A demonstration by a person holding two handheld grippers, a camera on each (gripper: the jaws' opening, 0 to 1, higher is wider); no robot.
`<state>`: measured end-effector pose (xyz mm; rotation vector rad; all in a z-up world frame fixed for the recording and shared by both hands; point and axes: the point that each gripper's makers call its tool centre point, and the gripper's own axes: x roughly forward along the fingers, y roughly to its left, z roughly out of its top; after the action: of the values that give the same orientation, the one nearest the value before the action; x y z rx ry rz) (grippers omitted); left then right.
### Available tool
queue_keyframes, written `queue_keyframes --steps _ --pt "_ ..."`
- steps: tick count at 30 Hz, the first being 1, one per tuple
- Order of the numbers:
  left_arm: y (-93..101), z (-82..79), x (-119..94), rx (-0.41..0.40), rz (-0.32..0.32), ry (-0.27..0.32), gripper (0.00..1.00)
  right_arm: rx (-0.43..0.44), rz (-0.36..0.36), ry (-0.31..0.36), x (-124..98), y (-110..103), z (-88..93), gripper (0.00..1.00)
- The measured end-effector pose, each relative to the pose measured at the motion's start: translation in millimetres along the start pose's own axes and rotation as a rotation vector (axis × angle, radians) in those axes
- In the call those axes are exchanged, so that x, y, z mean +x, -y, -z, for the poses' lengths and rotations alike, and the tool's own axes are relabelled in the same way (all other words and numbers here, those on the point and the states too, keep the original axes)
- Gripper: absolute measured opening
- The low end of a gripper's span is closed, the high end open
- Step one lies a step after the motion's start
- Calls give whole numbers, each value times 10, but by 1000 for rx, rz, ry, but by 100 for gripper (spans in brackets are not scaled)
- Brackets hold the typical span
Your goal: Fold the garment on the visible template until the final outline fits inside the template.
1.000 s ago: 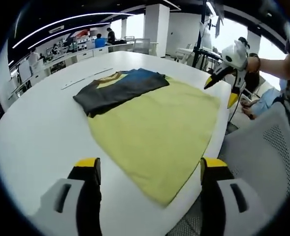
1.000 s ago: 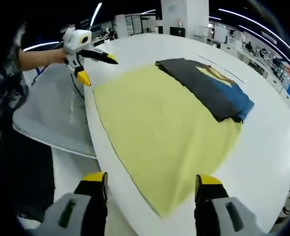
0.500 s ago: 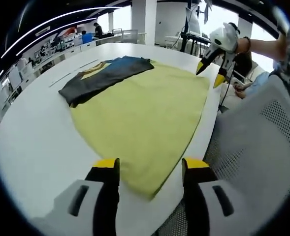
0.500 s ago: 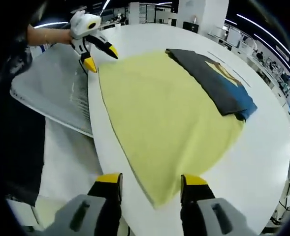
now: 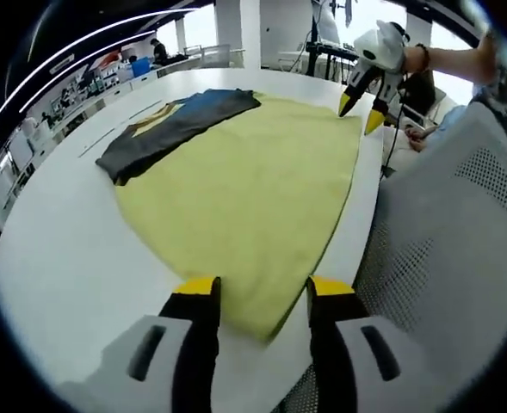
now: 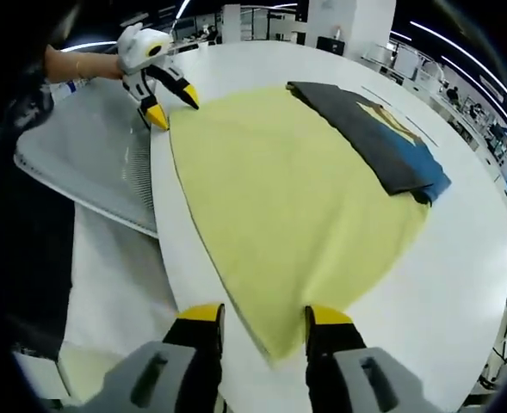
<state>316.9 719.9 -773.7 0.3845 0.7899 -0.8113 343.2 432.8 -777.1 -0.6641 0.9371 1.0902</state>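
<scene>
Two grippers sit at the near edge of the white table (image 5: 55, 258), each over a corner of the yellow cloth (image 5: 244, 189). Your left gripper (image 5: 262, 288) has its yellow-tipped jaws apart, straddling the cloth's near corner at the table edge; you cannot tell whether the tips touch the fabric. In the right gripper view, your right gripper (image 6: 262, 314) is likewise parted on either side of the other near corner, gripping nothing that shows.

Beyond the tips, the yellow cloth spreads flat across the table, one long side running close along the table edge. A grey mesh chair back (image 5: 460, 241) stands just beside that edge, leaving little room on that side. The opposite side of the table is bare white surface, well apart from the cloth.

At the far side of the cloth lies the folded garment (image 5: 176, 125), dark grey with blue and a yellow patch, partly on the cloth and partly past its far edge. No writing is legible anywhere.
</scene>
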Motion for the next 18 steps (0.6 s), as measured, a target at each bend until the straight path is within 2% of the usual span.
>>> queue_keyframes --steps 8,18 --pt "-140 -15 38 -37 -34 -27 22 10 12 3 -2 76 -7 25" --pt "-211 -23 48 -51 -57 -31 1 57 50 17 -4 196 -20 6"
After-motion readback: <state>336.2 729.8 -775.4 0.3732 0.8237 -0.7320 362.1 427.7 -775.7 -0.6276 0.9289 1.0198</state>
